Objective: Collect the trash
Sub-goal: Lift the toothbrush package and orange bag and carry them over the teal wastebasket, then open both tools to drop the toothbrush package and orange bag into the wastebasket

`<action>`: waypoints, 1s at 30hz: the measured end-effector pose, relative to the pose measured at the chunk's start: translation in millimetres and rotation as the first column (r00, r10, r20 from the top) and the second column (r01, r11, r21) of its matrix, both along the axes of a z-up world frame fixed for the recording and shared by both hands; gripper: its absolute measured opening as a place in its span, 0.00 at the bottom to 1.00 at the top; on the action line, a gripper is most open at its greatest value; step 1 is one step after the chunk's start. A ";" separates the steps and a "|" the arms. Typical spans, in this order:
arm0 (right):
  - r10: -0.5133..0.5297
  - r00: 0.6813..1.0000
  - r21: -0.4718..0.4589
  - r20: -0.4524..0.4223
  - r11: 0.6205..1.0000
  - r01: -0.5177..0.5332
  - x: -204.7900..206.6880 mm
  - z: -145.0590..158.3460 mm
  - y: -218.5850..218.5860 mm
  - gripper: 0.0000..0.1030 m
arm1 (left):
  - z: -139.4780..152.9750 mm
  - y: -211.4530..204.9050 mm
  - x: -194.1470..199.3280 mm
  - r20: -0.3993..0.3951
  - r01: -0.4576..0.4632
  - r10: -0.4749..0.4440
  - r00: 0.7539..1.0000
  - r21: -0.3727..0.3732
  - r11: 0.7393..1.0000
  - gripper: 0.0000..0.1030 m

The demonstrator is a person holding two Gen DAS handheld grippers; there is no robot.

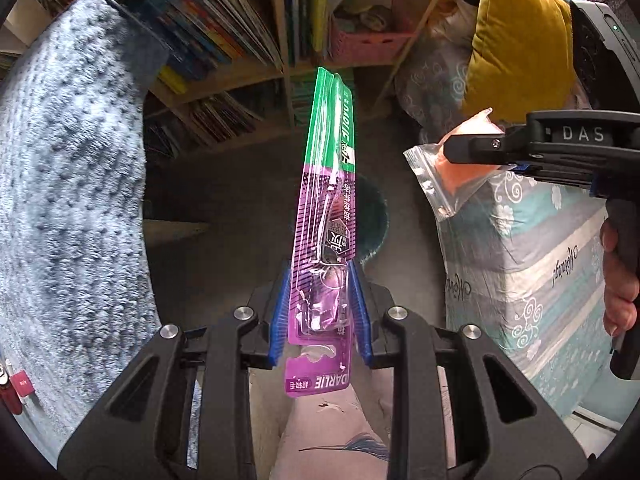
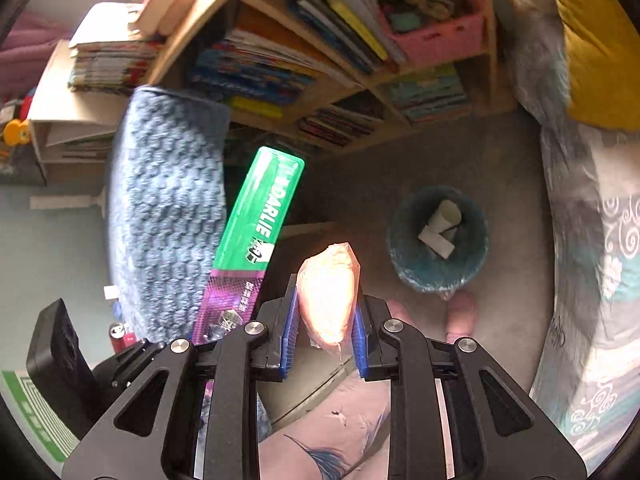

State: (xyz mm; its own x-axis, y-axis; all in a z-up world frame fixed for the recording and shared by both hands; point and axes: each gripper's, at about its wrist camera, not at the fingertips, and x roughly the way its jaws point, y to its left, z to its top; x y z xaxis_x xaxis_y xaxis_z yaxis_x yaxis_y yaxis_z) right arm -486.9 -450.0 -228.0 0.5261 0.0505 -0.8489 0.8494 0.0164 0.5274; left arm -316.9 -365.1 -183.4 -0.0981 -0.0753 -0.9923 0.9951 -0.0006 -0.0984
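Left wrist view, near: the left gripper (image 1: 320,312) has its blue fingers (image 1: 280,312) closed on the bottom part of a toothbrush pack (image 1: 326,208). The pack is purple low down & green up top, and it sticks up and away from the fingers. Under it, very near, is a pink cloth w/ a blue feather print (image 1: 340,440).

A bit farther, on the right of that view, the right gripper (image 1: 500,148) comes in sideways, pinching a clear zip bag (image 1: 452,168) w/ something orange inside. Only this view shows the bag's clear zip end hanging below the fingers.

Right wrist view, near: the right gripper (image 2: 326,320) has its fingers shut on the bag (image 2: 328,292), which looks like an orange lump here. To the left is the toothbrush pack (image 2: 252,240), leaning.

Farther, only this view shows the inside of the trash bin (image 2: 438,240) on the floor, w/ white rolled paper (image 2: 440,228) in it. In the left view the bin (image 1: 376,216) is mostly hidden behind the pack.

A blue fuzzy blanket (image 2: 168,216) is on the left. Far back is a bookshelf (image 2: 320,60) full of books, w/ a pink basket (image 2: 440,36). A yellow pillow (image 1: 516,40) is far right.
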 end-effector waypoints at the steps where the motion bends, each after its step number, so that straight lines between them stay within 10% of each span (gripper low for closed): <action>1: -0.009 1.000 0.014 -0.007 1.000 0.009 -3.6 -7.6 0.0 0.23 | -6.7 -0.9 -3.8 0.003 0.008 -0.008 1.000 0.018 1.000 0.24; 12: -0.053 0.996 0.109 -0.069 0.992 0.060 -22.0 -66.8 -6.3 0.26 | -77.7 -13.9 -35.7 -0.029 0.081 -0.076 0.997 0.196 0.977 0.26; 16: -0.060 0.995 0.131 -0.077 0.989 0.070 -24.2 -77.6 -11.4 0.44 | -93.8 -22.1 -37.8 0.002 0.075 -0.077 0.997 0.219 0.973 0.54; 30: -0.032 0.997 0.103 -0.066 0.994 0.039 -20.9 -59.9 -17.1 0.55 | -67.0 -16.3 -9.0 0.044 0.007 -0.014 0.999 0.149 0.989 0.58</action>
State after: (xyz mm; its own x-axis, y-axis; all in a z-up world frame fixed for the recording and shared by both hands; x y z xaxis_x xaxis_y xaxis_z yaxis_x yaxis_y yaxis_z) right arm -507.8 -467.1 -287.9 0.4737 0.1232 -0.8721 0.8807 -0.0664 0.4690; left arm -325.9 -381.5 -250.4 -0.0536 0.0747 -0.9958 0.9986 0.0006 -0.0537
